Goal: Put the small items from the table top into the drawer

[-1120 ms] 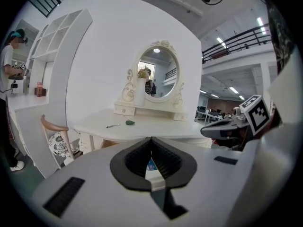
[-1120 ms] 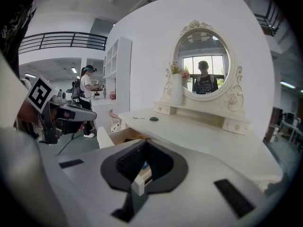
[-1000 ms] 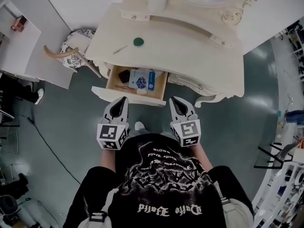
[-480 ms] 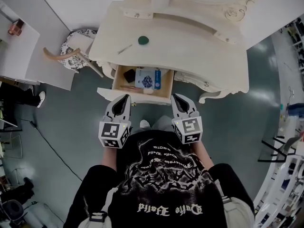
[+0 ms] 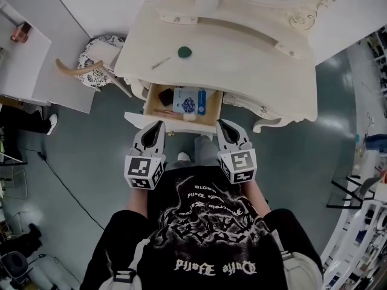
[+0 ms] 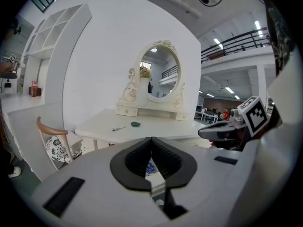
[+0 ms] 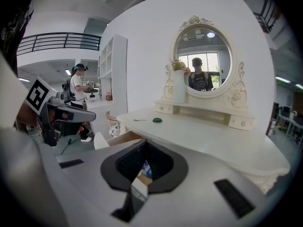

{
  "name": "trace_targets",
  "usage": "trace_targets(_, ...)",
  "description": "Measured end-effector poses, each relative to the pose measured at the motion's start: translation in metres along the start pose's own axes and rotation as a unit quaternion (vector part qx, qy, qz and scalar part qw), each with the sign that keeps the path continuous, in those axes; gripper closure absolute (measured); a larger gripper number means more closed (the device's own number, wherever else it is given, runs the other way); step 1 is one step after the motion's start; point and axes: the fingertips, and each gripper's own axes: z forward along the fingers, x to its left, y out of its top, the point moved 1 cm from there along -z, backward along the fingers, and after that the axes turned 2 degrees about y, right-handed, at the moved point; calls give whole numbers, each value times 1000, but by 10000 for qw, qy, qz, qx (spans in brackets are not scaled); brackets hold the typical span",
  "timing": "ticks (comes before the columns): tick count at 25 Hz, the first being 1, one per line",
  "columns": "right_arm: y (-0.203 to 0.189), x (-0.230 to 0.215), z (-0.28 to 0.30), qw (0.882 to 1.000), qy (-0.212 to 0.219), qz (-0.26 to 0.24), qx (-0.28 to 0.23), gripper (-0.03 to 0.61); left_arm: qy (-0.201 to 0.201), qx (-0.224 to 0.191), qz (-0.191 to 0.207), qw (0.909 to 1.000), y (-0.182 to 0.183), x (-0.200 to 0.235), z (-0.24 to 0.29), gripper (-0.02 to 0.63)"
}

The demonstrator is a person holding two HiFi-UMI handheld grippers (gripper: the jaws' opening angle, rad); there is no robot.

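Observation:
On the cream dressing table point(image 5: 242, 59) lie a small green item point(image 5: 184, 52) and a thin metal item point(image 5: 160, 62), near its left end. The same green item point(image 6: 136, 124) point(image 7: 157, 120) and thin item point(image 6: 119, 128) point(image 7: 139, 120) show in both gripper views. Below them the drawer point(image 5: 156, 119) stands pulled out, holding a blue-and-white box point(image 5: 184, 100), a dark item point(image 5: 165, 95) and a small white piece point(image 5: 189, 116). My left gripper point(image 5: 158, 125) point(image 6: 151, 140) and right gripper point(image 5: 222, 125) point(image 7: 143, 144) hover side by side just short of the drawer front. Both are shut and hold nothing.
A chair point(image 5: 91, 65) with a patterned cushion stands left of the dressing table, and a white side table point(image 5: 24, 53) lies further left. An oval mirror point(image 7: 202, 70) rises at the back of the table. My own body fills the lower head view.
Both grippers have shifted only slightly in front of the open drawer. They stay shut, and nothing on the table or in the drawer has moved.

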Motion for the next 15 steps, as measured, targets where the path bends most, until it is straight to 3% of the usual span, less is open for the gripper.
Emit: trace_targets(15,23,-37,37,9992,382,-96,14,569,412,28,-234,9989,15,5,32,598)
